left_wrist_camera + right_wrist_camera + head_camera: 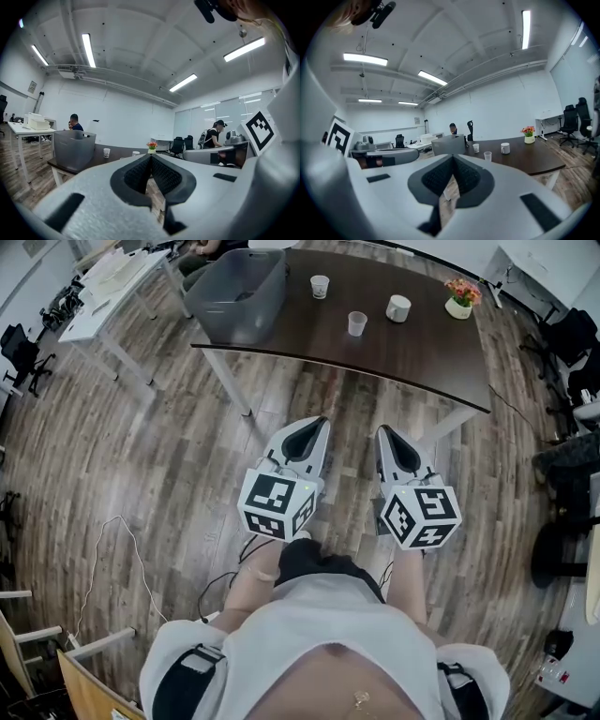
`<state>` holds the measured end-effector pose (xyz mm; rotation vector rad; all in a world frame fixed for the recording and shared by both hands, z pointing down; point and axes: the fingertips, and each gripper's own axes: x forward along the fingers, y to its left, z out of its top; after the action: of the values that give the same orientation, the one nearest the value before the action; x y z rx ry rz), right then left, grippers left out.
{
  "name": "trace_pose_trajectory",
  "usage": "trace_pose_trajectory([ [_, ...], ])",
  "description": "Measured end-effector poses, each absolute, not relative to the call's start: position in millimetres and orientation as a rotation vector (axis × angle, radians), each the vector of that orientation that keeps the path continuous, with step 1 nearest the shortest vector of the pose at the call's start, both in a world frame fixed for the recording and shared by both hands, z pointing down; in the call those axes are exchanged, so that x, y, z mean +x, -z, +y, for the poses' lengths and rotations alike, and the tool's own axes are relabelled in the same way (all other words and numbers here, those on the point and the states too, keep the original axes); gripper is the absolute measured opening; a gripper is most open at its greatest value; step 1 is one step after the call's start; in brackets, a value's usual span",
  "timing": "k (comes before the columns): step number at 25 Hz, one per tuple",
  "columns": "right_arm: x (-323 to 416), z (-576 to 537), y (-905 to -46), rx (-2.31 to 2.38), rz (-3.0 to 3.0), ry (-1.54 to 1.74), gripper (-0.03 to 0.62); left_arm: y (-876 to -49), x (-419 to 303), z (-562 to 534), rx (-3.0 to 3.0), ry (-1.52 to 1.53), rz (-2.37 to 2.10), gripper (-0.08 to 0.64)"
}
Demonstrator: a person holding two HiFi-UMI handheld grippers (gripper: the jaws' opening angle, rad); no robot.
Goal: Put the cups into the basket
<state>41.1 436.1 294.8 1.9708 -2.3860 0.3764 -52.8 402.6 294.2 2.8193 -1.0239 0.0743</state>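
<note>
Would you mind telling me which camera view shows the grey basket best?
The head view: it looks down into the basket, showing its open top. The left gripper view shows the basket only side-on, and the right gripper view shows the basket small, distant and side-on.

three cups, one basket, one flower pot, two grippers

The head view looks steeply down from above the person, over the left gripper and right gripper held near the body, with the tabletop well ahead at the frame's top. Each gripper view sits just behind its own jaws, facing about level toward that tabletop from well back. All 3 views share the tabletop, grey basket and potted flowers.
</note>
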Motion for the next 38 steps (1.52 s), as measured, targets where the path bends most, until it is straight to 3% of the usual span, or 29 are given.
trace_pose_trajectory([
  [10, -3, 411, -313, 1.981, -2.45, -0.455, 0.012, -308, -88, 377, 2.828, -0.103, -0.972, 0.009],
  [24, -1, 377, -314, 2.033, -2.423, -0.452, 0.012, -315, -107, 343, 2.809, -0.089, -1.005, 0.009],
  [38, 61, 310, -324, 2.078, -2.408, -0.501, 0.012, -327, -62, 272, 2.781, -0.108, -1.036, 0.009],
])
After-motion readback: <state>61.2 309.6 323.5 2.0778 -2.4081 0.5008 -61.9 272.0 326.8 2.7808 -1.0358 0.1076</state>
